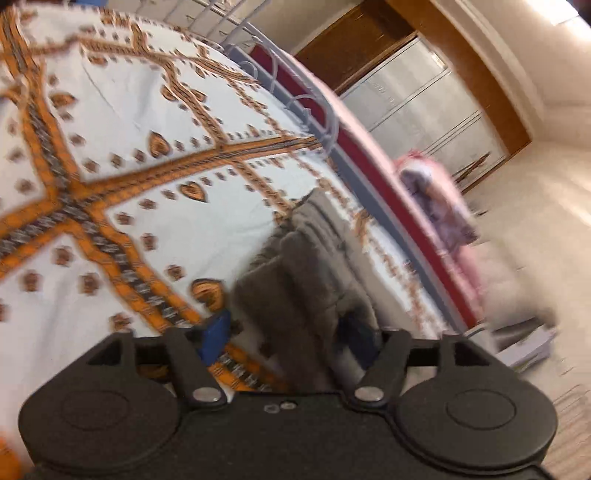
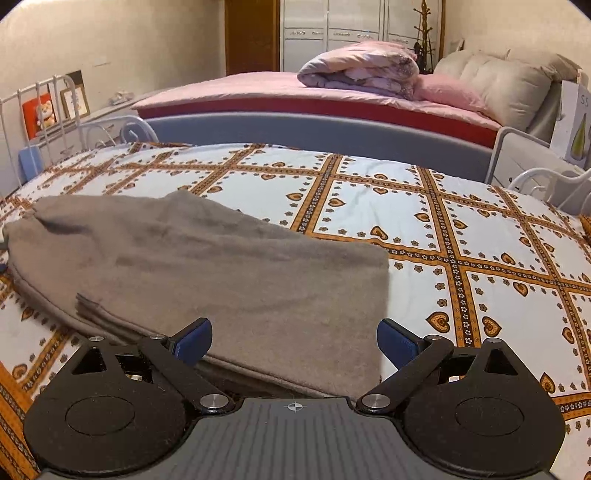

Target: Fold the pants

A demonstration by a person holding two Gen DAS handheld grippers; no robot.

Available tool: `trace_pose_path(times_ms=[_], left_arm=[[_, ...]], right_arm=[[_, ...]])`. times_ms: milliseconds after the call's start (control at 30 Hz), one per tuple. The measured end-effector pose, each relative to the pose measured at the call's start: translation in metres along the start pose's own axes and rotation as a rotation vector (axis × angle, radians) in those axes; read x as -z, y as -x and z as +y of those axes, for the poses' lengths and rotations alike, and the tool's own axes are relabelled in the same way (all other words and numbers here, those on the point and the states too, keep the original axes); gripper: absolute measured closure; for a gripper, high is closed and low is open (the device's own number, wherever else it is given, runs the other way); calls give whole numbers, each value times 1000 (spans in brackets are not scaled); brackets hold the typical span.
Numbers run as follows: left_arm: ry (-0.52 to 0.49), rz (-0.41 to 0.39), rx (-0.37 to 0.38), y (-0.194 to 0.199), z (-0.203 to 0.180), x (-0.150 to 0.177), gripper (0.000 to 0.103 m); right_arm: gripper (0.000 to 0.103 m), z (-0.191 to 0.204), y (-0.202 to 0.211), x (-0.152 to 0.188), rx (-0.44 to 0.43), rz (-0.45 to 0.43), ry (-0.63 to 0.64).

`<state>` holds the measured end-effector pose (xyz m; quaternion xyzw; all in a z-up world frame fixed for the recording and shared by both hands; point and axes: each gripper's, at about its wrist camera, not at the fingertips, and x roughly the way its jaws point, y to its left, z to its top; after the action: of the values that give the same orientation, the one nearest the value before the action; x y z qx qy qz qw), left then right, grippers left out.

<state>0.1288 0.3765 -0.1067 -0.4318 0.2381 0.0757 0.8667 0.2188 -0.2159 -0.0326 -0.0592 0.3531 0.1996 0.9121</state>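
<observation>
The grey-brown pants (image 2: 207,266) lie flat on the patterned bedspread (image 2: 461,221), folded lengthwise, with one end near the camera. My right gripper (image 2: 294,341) is open, its blue fingertips (image 2: 194,338) spread either side of the near edge of the pants, not clamping them. In the blurred, tilted left wrist view the pants (image 1: 306,273) hang or bunch between the jaws of my left gripper (image 1: 288,332). Its blue fingertips (image 1: 218,326) stand wide apart with cloth between them.
A white metal bed rail (image 2: 55,110) runs along the left and another (image 2: 535,177) at the right. A second bed with pink sheets (image 2: 295,92) and a rolled quilt (image 2: 362,68) stands behind. Wardrobe doors (image 2: 332,33) are at the back.
</observation>
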Motion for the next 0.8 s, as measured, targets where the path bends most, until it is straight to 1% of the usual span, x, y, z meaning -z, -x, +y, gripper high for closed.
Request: trace_pose_path(times_ms=[67,100,167,233,267,333,367,400,433,467,533,567,600,633,667,700,733,800], left_arm=[[8,-20,34,-8,2,-3,35],[10,-30,41,-10,3,-4,39],[30,-56,56,-9,5,-3,57],[20,-49,44,-9,5,-3,65],[27,-48,49,-7,4,-3,68],[9,-62,44,0,-4,-3,70],[-10,-76,58,3,-9,-3,70],[-43,-77,42,4,-13,-3,70],[-76,-52,-24,-1,-14,-2,69],[-68,-26,-51,-7,-9,-1,69],[-46,-40,-44,-7,-10,-1,70],[-59,-44,-49,-5,-15,-2,70],[-75,-54,-46,-2,-21,-3,70],[-81,-65,-32,1,-25,-4,71],[-82,-73,-16,4,-29,-5,72],[-94,-80,-6,7,-35,-6,72],[-117,-88,2,12,-43,-6,72],[-175,-96,27,19,-65,-4,73]], right_arm=[[7,-3,-1,0,6,-1,-10],[7,-4,-2,0,10,-3,-19],[7,-10,-4,-2,14,-12,-57],[7,-12,-8,-5,19,-17,-79],[7,-12,-10,-6,21,-18,-82],[7,-9,-16,-7,18,-11,-79],[7,-7,-17,-7,21,-8,-72],[7,-6,-19,-7,32,-11,-62],[7,-4,-22,-6,41,-11,-52],[7,-4,-27,-5,55,2,-32],[7,-1,-52,1,162,109,34],[7,-3,-65,8,174,183,51],[7,-7,-66,11,157,184,22],[7,-12,-62,8,144,173,-17],[7,-15,-57,4,140,163,-30],[7,-18,-49,1,147,125,-37],[7,-20,-42,-1,149,95,-45],[7,-28,-32,-4,126,74,-85]])
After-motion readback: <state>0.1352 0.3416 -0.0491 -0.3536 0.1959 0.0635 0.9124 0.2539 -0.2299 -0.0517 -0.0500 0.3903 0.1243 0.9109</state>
